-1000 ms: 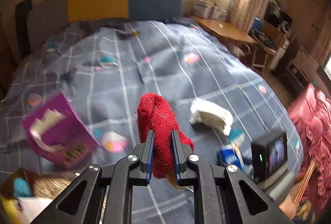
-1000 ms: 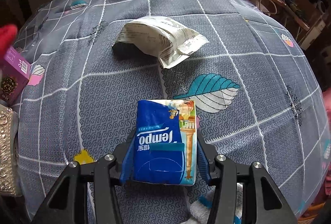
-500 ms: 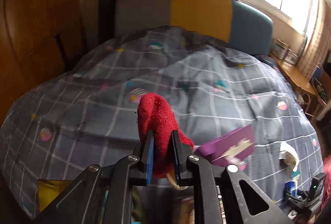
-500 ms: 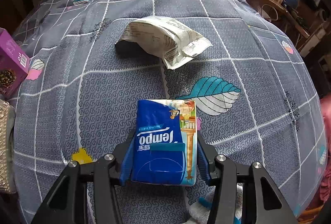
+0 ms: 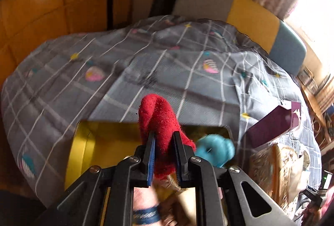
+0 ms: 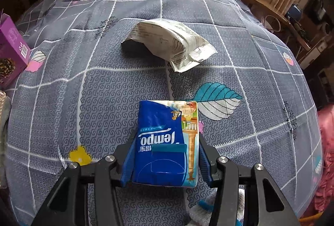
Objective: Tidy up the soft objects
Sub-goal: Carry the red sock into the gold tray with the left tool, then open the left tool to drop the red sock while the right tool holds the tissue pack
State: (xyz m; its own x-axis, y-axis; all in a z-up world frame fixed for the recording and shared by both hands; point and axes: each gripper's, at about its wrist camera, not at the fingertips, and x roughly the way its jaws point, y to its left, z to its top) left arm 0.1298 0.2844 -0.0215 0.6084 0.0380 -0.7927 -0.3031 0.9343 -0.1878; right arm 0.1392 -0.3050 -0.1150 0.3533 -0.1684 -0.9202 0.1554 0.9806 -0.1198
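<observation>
My left claw (image 5: 163,138) is clamped on a red sock (image 5: 158,119), a fuzzy knitted thing with pale lint on its nap. It stands up between my two fingers, its rounded end sticking well past the tips and a flap bulging out on the right side. Below it sits a yellow box (image 5: 83,142), open at the top, resting on the grey checked bedspread (image 5: 167,71); the sock hangs above the box's far rim. Just right of the sock, inside the box, lies a light blue soft ball (image 5: 217,149), blurred so I cannot name it better. A dark purple carton (image 5: 273,128) lies on the bedspread to the right, and a gold patterned lid (image 5: 277,167) sits beside the box.

My right claw (image 6: 166,155) grips a blue tissue pack (image 6: 165,142), flat and glossy, with upside-down white lettering and a lighthouse picture down its right edge. The pack fills the gap between my blue pads, one pad pressed on each long side, its far end jutting past the tips over the bedspread (image 6: 117,88). Farther ahead lies a crumpled white wrapper (image 6: 171,44), well apart from the pack. The purple carton (image 6: 10,48) is cut off at the left edge.

The sock's lower end is hidden behind my left fingers. Under the left claw the box's contents are a blur of tan and a blue band that I cannot identify. Beneath my right claw a white-and-blue fuzzy thing (image 6: 201,207) peeks out, mostly covered.
</observation>
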